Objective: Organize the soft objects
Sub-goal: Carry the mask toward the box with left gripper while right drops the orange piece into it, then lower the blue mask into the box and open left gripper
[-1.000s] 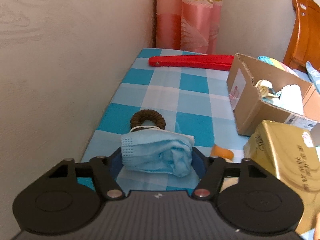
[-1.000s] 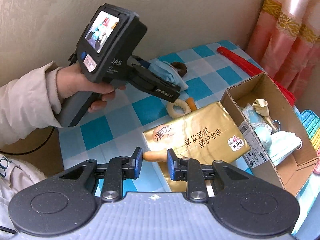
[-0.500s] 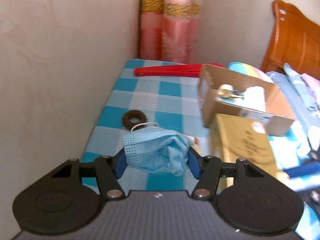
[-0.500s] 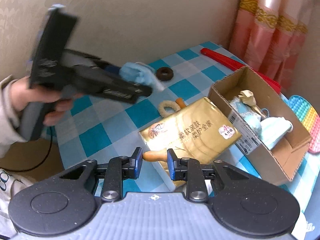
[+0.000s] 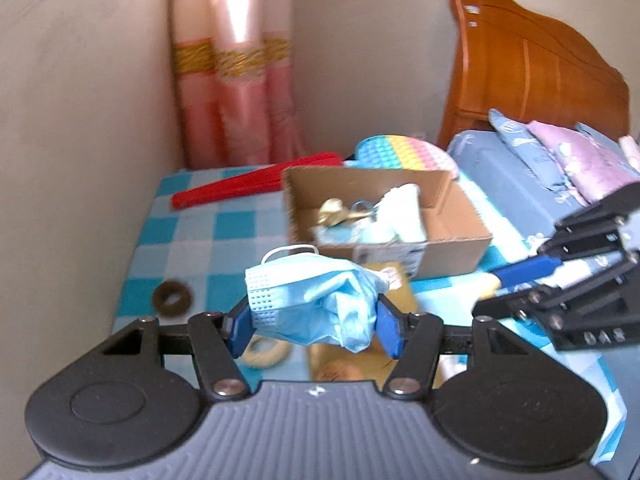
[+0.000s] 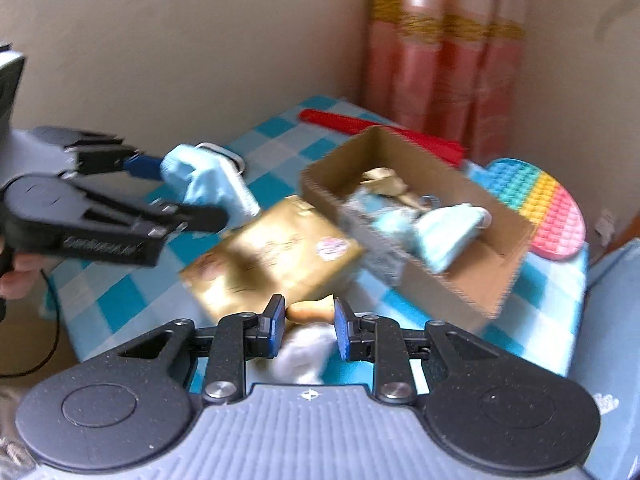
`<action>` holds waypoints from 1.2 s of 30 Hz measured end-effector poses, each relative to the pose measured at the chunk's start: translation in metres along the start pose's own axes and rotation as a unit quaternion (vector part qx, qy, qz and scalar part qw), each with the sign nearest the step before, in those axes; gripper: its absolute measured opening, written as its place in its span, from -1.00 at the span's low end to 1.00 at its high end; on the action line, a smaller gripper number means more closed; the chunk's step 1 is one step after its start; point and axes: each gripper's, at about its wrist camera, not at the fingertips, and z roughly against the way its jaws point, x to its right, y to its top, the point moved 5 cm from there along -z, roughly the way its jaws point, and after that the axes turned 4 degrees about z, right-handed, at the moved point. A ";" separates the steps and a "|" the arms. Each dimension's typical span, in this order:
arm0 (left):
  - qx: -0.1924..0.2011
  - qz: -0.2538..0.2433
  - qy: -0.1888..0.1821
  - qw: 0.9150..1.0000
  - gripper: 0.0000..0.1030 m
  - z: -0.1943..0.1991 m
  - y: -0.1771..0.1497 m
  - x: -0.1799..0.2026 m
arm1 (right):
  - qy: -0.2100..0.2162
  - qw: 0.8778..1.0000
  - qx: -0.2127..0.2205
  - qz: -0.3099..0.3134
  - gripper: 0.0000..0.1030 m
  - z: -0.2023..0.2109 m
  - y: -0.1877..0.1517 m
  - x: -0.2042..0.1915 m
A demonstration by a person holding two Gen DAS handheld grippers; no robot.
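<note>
My left gripper (image 5: 312, 322) is shut on a crumpled blue face mask (image 5: 316, 300) and holds it in the air above the checked table, short of the open cardboard box (image 5: 452, 236). The mask also shows in the right wrist view (image 6: 208, 184). My right gripper (image 6: 310, 322) is shut on a small orange-tan soft piece (image 6: 310, 309), held above the gold tissue pack (image 6: 276, 256). The box (image 6: 460, 280) holds several pale soft items. A brown hair tie (image 5: 173, 298) and a cream ring (image 5: 266, 354) lie on the table.
A red flat stick (image 5: 256, 186) lies at the table's back near the pink curtain. A rainbow pop mat (image 5: 404, 152) lies behind the box. A wall runs along the left. A bed with a wooden headboard (image 5: 532, 76) stands to the right.
My left gripper has lifted the mask and swung right toward the box. My right gripper has carried the orange piece right, closer to the box. Both views are blurred by motion.
</note>
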 end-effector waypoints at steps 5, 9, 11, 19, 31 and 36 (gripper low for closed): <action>0.004 -0.029 -0.027 0.999 0.17 -0.007 0.016 0.021 | -0.030 0.999 0.010 -0.019 -0.41 0.000 0.009 0.029; 0.002 -0.048 -0.033 0.998 0.17 -0.018 0.026 0.031 | -0.051 0.998 0.013 -0.037 -0.41 -0.007 0.019 0.053; 0.000 -0.055 -0.035 0.998 0.17 -0.024 0.030 0.033 | -0.060 0.997 0.011 -0.043 -0.41 -0.013 0.023 0.063; 0.005 -0.069 -0.031 0.997 0.17 -0.039 0.043 0.037 | -0.090 0.992 -0.008 -0.084 0.22 -0.044 0.032 0.103; -0.008 -0.069 -0.026 0.997 0.17 -0.063 0.064 0.032 | -0.076 0.989 0.040 -0.122 1.00 -0.021 0.019 0.088; -0.026 -0.073 -0.023 0.997 0.17 -0.085 0.075 0.036 | -0.071 0.985 0.047 -0.147 1.00 -0.009 0.008 0.077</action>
